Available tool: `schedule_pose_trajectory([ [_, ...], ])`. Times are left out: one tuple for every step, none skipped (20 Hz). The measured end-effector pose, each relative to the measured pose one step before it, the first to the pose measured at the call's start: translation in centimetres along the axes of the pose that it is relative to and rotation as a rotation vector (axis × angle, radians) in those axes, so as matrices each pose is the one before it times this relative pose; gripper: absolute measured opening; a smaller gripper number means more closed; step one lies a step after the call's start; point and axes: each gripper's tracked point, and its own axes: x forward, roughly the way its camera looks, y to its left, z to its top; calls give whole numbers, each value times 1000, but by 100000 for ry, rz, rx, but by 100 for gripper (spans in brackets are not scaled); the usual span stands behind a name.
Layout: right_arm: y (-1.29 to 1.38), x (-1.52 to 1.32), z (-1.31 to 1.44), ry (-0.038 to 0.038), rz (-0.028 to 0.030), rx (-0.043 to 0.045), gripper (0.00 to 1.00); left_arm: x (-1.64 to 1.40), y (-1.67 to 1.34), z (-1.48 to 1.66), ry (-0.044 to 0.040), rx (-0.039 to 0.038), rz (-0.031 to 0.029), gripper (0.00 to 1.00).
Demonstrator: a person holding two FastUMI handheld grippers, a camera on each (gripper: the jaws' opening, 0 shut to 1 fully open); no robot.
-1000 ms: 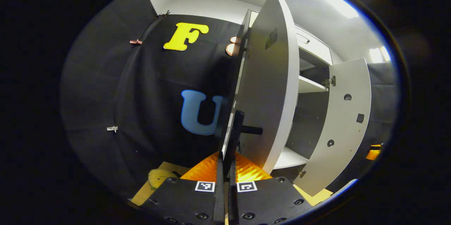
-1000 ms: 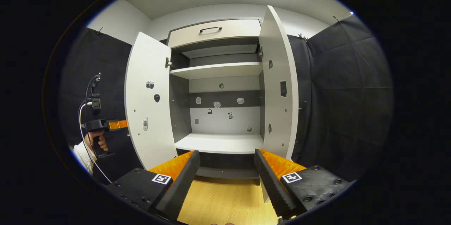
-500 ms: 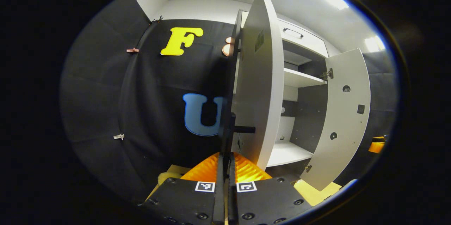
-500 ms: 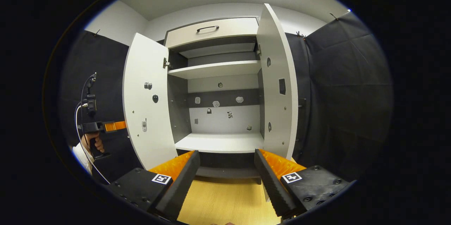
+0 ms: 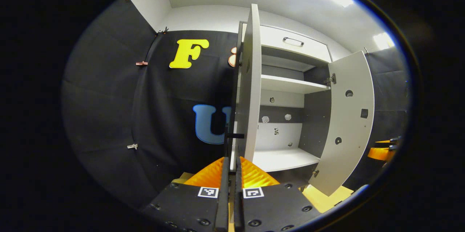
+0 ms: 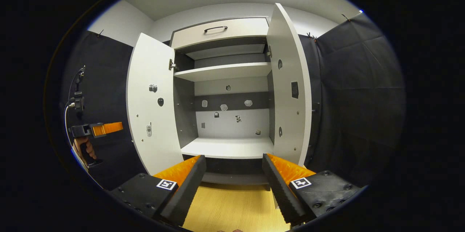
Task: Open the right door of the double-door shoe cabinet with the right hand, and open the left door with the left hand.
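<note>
Both doors look open, so main risk: my left tongs (image 5: 229, 174), pressed together at frame bottom-centre beside the left door (image 5: 250, 90) handle (image 5: 234, 136), snag it pulling back, while right tongs (image 6: 234, 174) sit spread w/ nothing between.

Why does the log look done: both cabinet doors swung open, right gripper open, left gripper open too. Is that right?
Not quite. The left gripper is shut, its fingers together in the left gripper view. The rest stands: left door and right door are open, and the right gripper is open.
</note>
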Motion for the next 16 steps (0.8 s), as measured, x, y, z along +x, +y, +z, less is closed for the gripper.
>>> schedule_pose_trajectory([
  [24, 79, 183, -363, -12, -585, 98, -130, -87, 106, -118, -281, 781, 16],
  [-95, 65, 261, -681, -366, -430, 98, -81, -201, 29, -33, -211, 894, 27],
  [32, 158, 185, -492, 13, -343, 98, -115, -97, -36, 102, 178, 385, 39],
  [0, 117, 182, -339, 63, -167, 98, -92, -165, -79, 469, 480, -83, 50],
  [107, 188, 85, -131, 177, 43, 98, -197, -107, -56, 527, 837, 125, 61],
  [50, 152, 156, -130, 235, 285, 98, -69, -16, -49, 566, 763, 597, 72],
  [96, 242, 157, -273, 342, 226, 98, -166, -131, -37, 350, 1011, -108, 84],
  [51, 239, 207, -353, 366, 23, 98, -107, -252, 34, -90, 754, -560, 95],
  [-31, 329, 219, -554, 135, 30, 98, 86, -227, 108, -471, 535, -512, 95],
  [-132, 244, 238, -470, -32, 200, 98, 27, -106, 52, -20, 140, 274, 95],
  [-69, 311, 237, -263, -229, 536, 98, -103, -199, 3, 40, -359, 123, 95],
  [-64, 223, 192, -234, 36, 704, 98, -63, -360, 7, 219, -669, -364, 95],
  [-159, 288, 161, -136, -298, 481, 98, -148, -367, 11, -282, -941, -110, 95],
  [-235, 206, 39, -19, -341, 92, 98, -71, -181, 176, -710, -884, 403, 95],
  [-220, 190, -32, 107, -634, -48, 98, 98, -241, 5, -407, -650, 232, 95],
  [-240, 65, -34, -106, -703, -67, 98, 17, -252, -32, -152, -135, 107, 95],
])
